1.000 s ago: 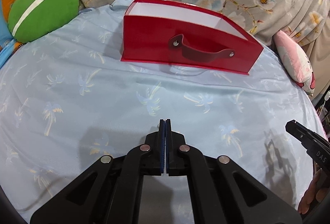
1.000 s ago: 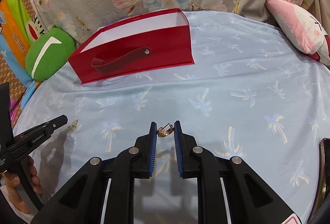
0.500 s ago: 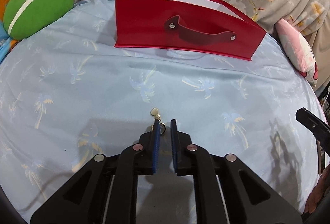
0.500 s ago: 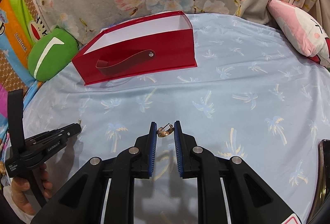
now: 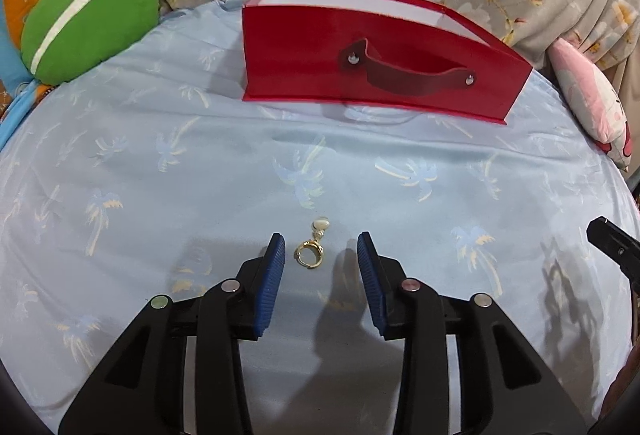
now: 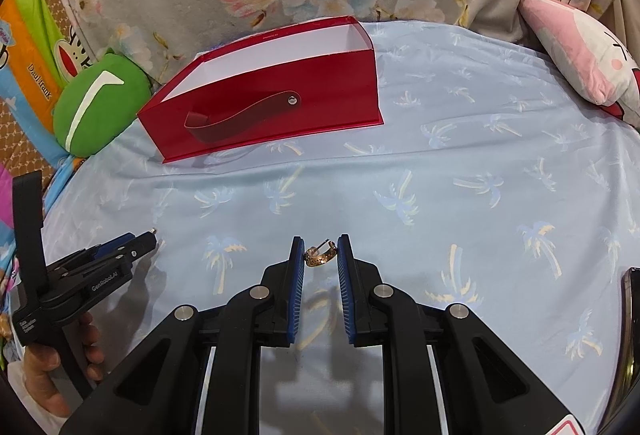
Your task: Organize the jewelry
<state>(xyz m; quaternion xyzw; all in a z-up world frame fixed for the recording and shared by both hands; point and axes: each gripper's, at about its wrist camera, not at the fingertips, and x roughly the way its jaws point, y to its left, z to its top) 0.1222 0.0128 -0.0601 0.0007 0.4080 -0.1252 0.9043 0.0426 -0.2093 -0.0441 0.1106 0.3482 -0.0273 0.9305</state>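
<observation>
Two small gold earrings are in play on the pale blue palm-print sheet [image 5: 168, 195], both well in front of the red box [image 5: 372, 67] with its strap handle. Left of the box a green cushion [image 5: 88, 19] rests by an orange pillow whose lettering seems to read "Paul Frank". The left gripper [image 5: 321, 249] hangs with its fingers spread wide, and a drop earring [image 5: 311, 247] with a pale stone lies on the sheet between them, nearer the left pad and touching neither. It looks very light, stiff and slick, so it would probably skid on the soft cloth; closing the ribbed blue pads across the hoop, not the dangling stone, seems the safest hold. Seen from the right wrist, that gripper's side carries the words "GenRobot.AI". Further right, the right gripper [image 6: 320, 249] pinches a hoop earring [image 6: 319, 255] by its two sides, lifted just above the sheet, in front of the box's right end.
</observation>
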